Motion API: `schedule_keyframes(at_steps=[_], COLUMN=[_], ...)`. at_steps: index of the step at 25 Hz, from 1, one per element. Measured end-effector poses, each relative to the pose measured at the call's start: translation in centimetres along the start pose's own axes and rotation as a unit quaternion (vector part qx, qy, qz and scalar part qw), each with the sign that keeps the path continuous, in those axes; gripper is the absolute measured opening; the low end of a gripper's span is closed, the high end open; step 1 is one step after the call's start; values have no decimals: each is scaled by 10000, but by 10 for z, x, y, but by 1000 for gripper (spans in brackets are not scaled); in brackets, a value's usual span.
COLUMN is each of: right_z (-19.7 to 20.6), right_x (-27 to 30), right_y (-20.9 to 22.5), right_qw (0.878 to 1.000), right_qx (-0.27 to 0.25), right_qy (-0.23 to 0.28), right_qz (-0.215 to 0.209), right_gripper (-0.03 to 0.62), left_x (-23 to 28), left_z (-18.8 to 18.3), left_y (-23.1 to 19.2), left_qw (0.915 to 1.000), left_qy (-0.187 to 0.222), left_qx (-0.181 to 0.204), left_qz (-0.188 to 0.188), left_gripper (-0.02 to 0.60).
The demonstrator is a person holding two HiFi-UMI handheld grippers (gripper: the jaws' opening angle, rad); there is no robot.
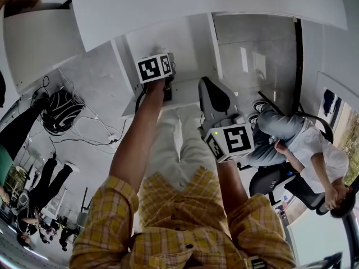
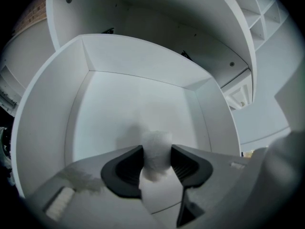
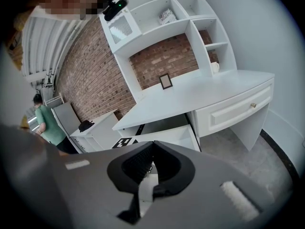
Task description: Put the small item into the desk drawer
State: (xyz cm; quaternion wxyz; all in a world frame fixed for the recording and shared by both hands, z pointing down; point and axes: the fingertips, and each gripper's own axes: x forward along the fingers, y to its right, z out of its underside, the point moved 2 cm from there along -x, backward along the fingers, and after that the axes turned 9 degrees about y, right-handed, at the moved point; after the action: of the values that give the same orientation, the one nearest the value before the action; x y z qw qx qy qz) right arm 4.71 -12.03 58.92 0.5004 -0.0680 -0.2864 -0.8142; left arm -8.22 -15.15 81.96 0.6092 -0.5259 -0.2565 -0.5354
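In the left gripper view, a small white fuzzy item (image 2: 157, 149) sits between the dark pads of my left gripper (image 2: 156, 160), which is shut on it. Below it lies the bare white floor of the open desk drawer (image 2: 133, 99). The head view shows my left gripper (image 1: 166, 90), under its marker cube, reaching over the drawer (image 1: 185, 43). My right gripper (image 1: 208, 83) hangs to the right of it, above the person's lap. In the right gripper view, my right gripper (image 3: 153, 149) is shut with nothing in it and points at the open drawer (image 3: 167, 132).
A white desk (image 3: 205, 89) with a hutch of shelves (image 3: 157, 18) stands against a brick wall. It has a closed drawer with a knob (image 3: 238, 111) at the right. A seated person (image 1: 303, 150) is at the right. Cables (image 1: 61, 111) lie on the floor at the left.
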Motion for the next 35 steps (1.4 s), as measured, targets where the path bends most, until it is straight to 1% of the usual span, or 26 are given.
schedule_keyframes(at_steps=[6,8,12,17,20,25,29,30,32,35], right_z=[0,0,-1,-7,-12,-25,-39,-43,-54,-74], right_x=[-6,-7,-8,-12,-15,-24,-38,-42,-52,-64], right_y=[-2,-5,-7,-17,-22,-25,-32,-33,-37,-41], right_qw=[10000,9999,9999,9996,9993,9987,9983,9982,9978,9970], right_qx=[-76,-112,-116,-189,-266,-371,-410,-419,-440,-479], right_qy=[20,22,56,48,90,249,292,320,402,548], right_qz=[-25,-60,-60,-208,-255,-231,-292,-295,-274,-268], right_gripper=[-2,-2,-2,-2,-2,-2,-2,-2,-2,-2], left_x=[4,3,-2,-15,-26,-60,-98,-110,-133,-171], left_z=[0,-2,-6,-13,-22,-43,-57,-58,-61,-65], left_y=[4,4,5,9,13,24,35,39,46,57], left_qw=[10000,10000,9998,9996,9991,9967,9933,9922,9900,9858], left_qy=[7,34,130,235,385,754,1088,1167,1311,1560], left_qx=[-35,-36,-76,-70,-53,48,78,68,13,-20], left_qz=[42,44,98,143,179,285,390,422,511,616], left_gripper=[189,199,228,230,230,229,228,216,215,180])
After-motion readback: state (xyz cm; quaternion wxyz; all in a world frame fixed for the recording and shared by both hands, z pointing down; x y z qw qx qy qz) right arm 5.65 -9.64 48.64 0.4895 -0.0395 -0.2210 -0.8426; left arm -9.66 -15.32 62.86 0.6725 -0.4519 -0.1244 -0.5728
